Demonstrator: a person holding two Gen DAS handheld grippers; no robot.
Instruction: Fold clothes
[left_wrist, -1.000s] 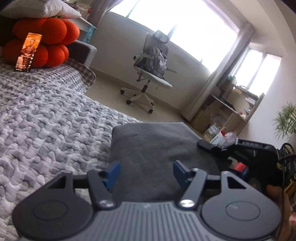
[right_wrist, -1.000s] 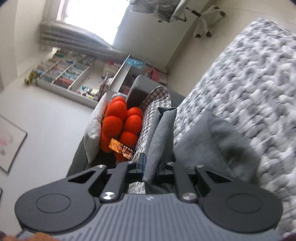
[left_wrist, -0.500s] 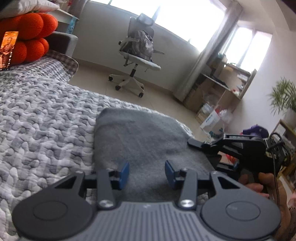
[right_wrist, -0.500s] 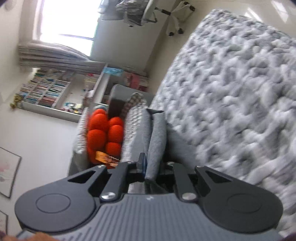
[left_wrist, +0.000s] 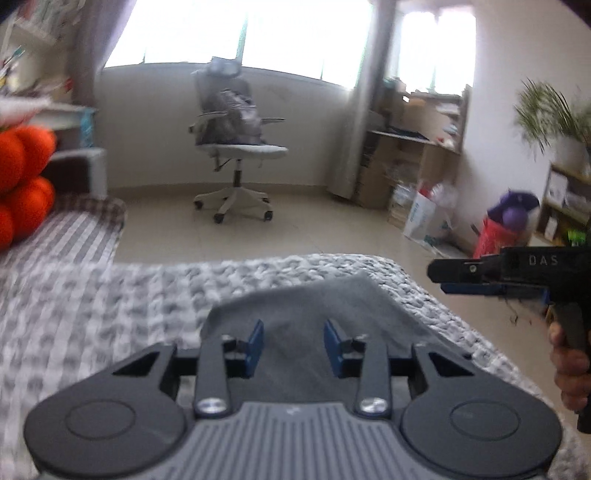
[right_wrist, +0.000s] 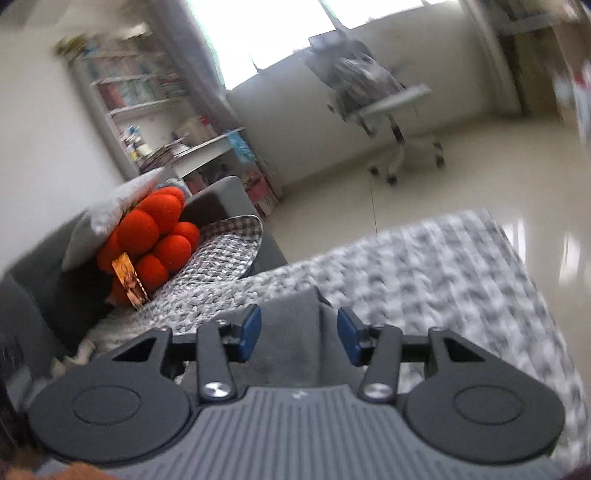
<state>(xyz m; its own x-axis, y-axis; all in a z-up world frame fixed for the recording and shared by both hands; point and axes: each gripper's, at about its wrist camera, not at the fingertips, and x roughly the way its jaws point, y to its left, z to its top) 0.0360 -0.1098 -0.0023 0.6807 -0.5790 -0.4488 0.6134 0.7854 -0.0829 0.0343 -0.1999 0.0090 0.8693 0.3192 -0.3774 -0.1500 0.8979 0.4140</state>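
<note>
The grey cloth (left_wrist: 325, 314) lay on the blanket (left_wrist: 110, 314) at the lower centre of both views. The right claw (right_wrist: 297, 334) had just opened and let the cloth go; the left claw (left_wrist: 293, 345), half open, was closing over it without pressing. A fold seemed finished; next needs a new grip on an edge

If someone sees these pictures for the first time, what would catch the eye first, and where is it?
Probably the bright orange cushion, a cluster of round balls at the far left end of the bed against a white pillow. Next comes the white office chair on the bare floor under the bright windows. Closest, a grey garment lies on the grey-and-white bedspread before the gripper.
</note>
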